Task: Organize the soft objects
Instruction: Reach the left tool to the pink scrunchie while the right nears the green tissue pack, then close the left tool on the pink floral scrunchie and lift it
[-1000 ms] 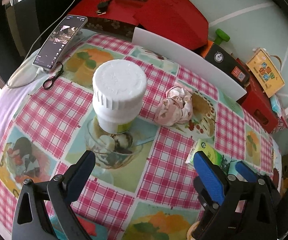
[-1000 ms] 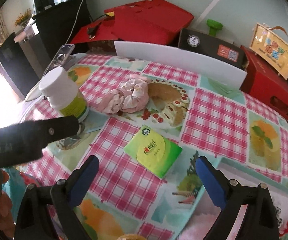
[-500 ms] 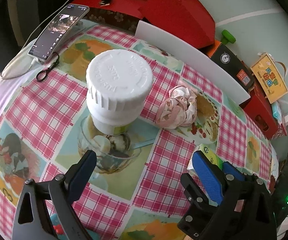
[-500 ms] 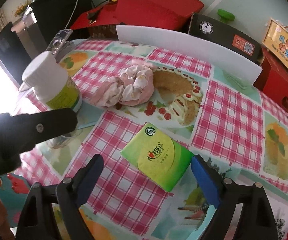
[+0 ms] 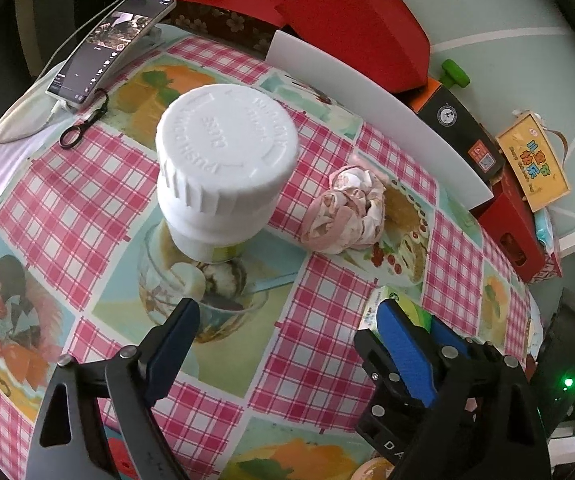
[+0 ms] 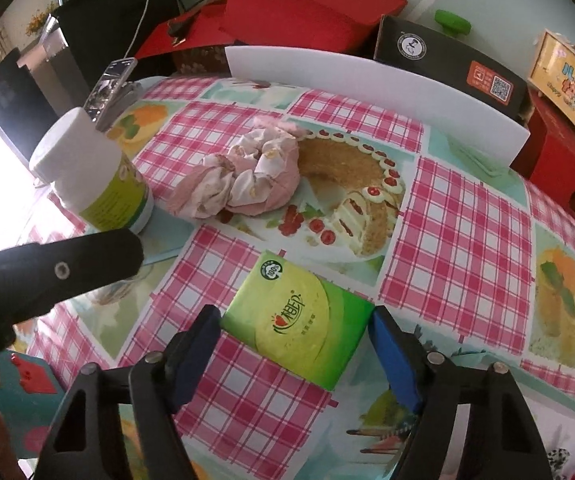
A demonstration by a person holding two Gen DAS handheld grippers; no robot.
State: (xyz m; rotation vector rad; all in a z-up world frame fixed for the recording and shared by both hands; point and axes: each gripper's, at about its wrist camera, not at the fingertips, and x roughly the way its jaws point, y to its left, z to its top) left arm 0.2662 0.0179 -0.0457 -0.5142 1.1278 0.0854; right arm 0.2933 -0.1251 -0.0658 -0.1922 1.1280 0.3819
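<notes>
A green tissue pack lies flat on the checked tablecloth, between the fingers of my open right gripper, whose pads stand at its two sides. Whether the pads touch it I cannot tell. A pink and white scrunchie lies farther back beside a printed cake; it also shows in the left wrist view. My left gripper is open and empty, just short of a white-capped bottle. The tissue pack peeks out behind the left gripper's right finger.
The white-capped bottle stands left of the scrunchie. A phone on a stand and a small black ring are at the far left. A white board stands along the back edge, with red boxes and a black box behind.
My right gripper has moved forward and down until its fingers flank the tissue pack. My left gripper has moved closer to the bottle.
</notes>
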